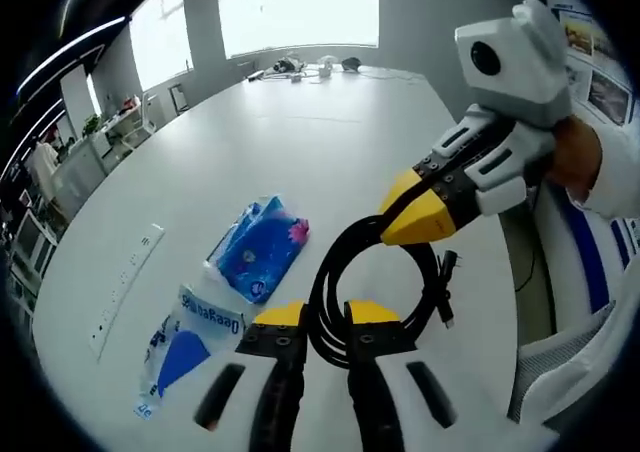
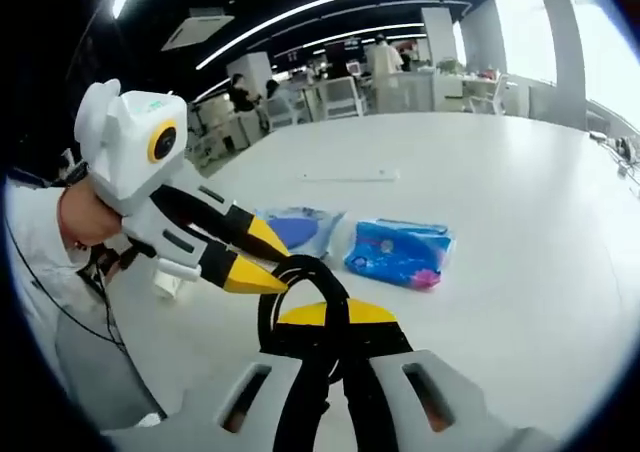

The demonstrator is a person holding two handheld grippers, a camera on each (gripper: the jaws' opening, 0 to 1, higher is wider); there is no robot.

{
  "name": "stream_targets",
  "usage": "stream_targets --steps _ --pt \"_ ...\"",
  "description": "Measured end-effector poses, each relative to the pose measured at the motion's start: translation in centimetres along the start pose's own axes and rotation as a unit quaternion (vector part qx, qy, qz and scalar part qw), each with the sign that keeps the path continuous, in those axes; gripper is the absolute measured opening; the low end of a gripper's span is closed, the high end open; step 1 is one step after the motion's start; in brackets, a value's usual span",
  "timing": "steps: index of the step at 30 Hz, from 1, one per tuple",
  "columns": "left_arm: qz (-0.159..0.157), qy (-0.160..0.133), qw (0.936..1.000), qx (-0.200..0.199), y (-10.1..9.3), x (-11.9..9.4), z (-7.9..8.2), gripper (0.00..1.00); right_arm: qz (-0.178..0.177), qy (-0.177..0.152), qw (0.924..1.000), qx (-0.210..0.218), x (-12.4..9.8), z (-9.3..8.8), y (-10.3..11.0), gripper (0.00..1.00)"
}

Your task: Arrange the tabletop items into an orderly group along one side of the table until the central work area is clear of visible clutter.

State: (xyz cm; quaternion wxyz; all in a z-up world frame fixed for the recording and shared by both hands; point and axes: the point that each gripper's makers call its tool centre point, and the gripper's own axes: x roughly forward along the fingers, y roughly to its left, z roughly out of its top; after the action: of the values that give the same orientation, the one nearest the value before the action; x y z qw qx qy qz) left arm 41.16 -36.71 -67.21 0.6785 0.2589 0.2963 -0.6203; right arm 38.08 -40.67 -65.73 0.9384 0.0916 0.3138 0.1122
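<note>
A coiled black cable (image 1: 335, 272) hangs between both grippers over the white table (image 1: 300, 142). My left gripper (image 1: 326, 317) is shut on the coil's near loop. My right gripper (image 1: 415, 217) comes in from the right, yellow tips shut on the coil's upper side. In the right gripper view the cable (image 2: 300, 282) runs through the right gripper (image 2: 335, 322), and the left gripper (image 2: 262, 262) pinches it from the left. A blue tissue pack (image 1: 262, 247) (image 2: 400, 252) lies on the table beside a clear bag with a blue item (image 1: 185, 347) (image 2: 295, 227).
A white power strip (image 1: 125, 287) (image 2: 350, 176) lies flat past the bag. Small objects and cables (image 1: 300, 67) sit at the table's far end by the window. A person's sleeve (image 1: 615, 187) is at the right edge. Office desks and chairs (image 2: 340, 97) stand beyond the table.
</note>
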Motion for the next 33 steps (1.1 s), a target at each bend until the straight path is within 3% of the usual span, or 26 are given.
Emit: stream_targets --steps 5,14,23,26,33 --pt "-0.016 0.005 0.9986 -0.05 0.9 2.3 -0.3 0.12 0.006 0.018 0.9998 0.011 1.6 -0.6 -1.8 0.0" --pt "-0.02 0.014 0.9939 -0.107 2.6 5.0 -1.7 0.11 0.028 0.046 0.9978 0.038 4.4 -1.8 -3.8 0.0" --pt "-0.015 0.014 0.9907 -0.135 3.2 6.6 -2.3 0.11 0.04 0.059 0.9956 0.061 5.7 -3.1 -4.7 0.01" --pt "-0.008 0.013 0.9907 -0.135 3.3 7.0 -2.4 0.11 0.041 0.063 0.9966 0.032 6.1 -3.6 -5.0 0.01" --pt "0.003 0.012 0.99 -0.14 3.6 7.5 -2.7 0.09 0.041 0.072 0.9955 0.045 6.6 -4.4 -5.4 0.02"
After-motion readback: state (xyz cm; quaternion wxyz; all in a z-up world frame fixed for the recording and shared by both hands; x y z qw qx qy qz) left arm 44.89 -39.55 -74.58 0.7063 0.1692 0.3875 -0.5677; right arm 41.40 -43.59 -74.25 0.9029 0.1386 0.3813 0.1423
